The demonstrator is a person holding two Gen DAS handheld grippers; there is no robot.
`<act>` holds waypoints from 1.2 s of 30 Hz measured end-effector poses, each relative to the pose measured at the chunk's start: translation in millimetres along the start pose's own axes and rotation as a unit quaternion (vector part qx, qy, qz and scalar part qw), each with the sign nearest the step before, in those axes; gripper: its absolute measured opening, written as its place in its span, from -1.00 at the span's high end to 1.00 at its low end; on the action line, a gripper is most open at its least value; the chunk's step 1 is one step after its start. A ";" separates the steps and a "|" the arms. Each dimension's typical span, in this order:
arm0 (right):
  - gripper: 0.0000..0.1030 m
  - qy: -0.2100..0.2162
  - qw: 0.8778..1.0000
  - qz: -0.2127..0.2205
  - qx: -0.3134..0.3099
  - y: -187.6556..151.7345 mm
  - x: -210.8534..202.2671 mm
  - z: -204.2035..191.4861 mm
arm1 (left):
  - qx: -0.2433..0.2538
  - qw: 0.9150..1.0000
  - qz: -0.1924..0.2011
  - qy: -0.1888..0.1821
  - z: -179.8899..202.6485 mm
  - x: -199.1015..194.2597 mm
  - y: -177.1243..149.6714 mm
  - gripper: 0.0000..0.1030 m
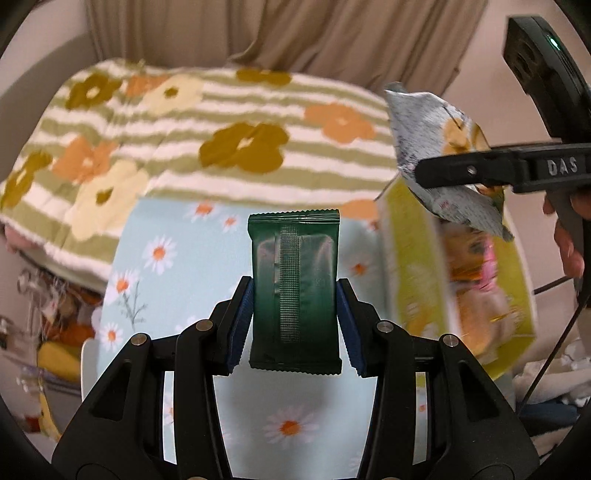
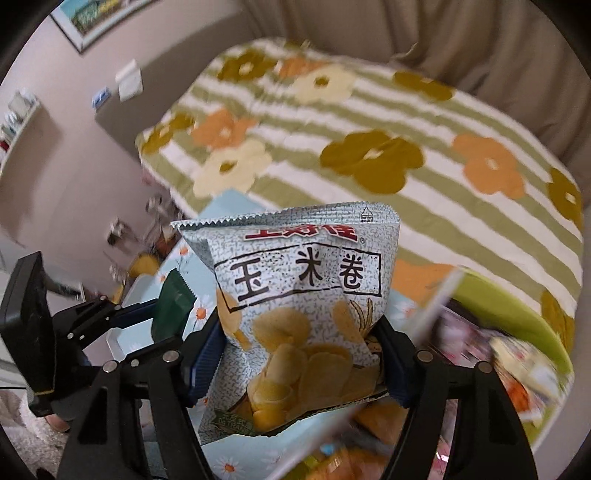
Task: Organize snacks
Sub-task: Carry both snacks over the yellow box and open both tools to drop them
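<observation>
My left gripper (image 1: 294, 295) is shut on a dark green snack packet (image 1: 294, 266), held upright above a pale blue daisy-print cloth (image 1: 177, 258). My right gripper (image 2: 301, 343) is shut on a grey speckled chip bag (image 2: 295, 295) with yellow chips printed on it. In the left wrist view that chip bag (image 1: 436, 136) hangs at the upper right, clamped in the right gripper (image 1: 421, 173). In the right wrist view the green packet (image 2: 173, 306) and the left gripper (image 2: 155, 314) show at the left. A yellow-green box (image 1: 417, 266) full of snacks stands at the right.
A bed with a striped flower-print blanket (image 1: 221, 122) fills the background, beige curtains (image 1: 295, 29) behind it. The yellow-green box (image 2: 509, 306) shows blurred at the right of the right wrist view. A hand (image 1: 569, 243) holds the right gripper's handle. Cluttered items (image 1: 55, 325) lie at the left.
</observation>
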State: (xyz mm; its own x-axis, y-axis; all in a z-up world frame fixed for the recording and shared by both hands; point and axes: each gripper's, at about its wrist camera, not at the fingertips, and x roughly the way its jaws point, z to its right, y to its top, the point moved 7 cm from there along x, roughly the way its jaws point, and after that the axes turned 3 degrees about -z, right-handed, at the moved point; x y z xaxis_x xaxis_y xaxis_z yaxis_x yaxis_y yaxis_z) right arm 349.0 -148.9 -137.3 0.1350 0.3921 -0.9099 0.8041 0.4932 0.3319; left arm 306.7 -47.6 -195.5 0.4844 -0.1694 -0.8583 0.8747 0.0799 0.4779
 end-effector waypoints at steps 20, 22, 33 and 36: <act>-0.36 -0.074 0.973 0.113 0.190 -136.4 -133.0 122.4 | 0.161 0.981 0.001 -0.112 220.6 -3.9 16.9 0.21; -0.36 -0.072 0.970 0.116 0.203 -146.1 -135.2 130.9 | 0.172 0.979 -0.013 -0.112 237.4 6.8 10.1 0.21; -0.36 -0.056 0.964 0.113 0.235 -176.7 -114.3 152.5 | 0.185 0.976 -0.074 -0.092 269.0 59.5 -22.2 -0.61; -0.36 -0.054 0.964 0.110 0.235 -180.2 -110.4 155.5 | 0.183 0.977 -0.055 -0.092 263.4 51.4 -25.7 -0.96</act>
State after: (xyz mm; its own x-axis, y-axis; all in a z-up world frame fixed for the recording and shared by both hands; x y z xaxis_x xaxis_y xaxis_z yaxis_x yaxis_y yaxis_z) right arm 279.3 -401.9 -135.3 0.3717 0.3506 -0.8596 0.9193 -0.0099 0.3935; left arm 305.9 -317.0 -202.7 0.3476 -0.3327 -0.8766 0.8421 -0.3004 0.4480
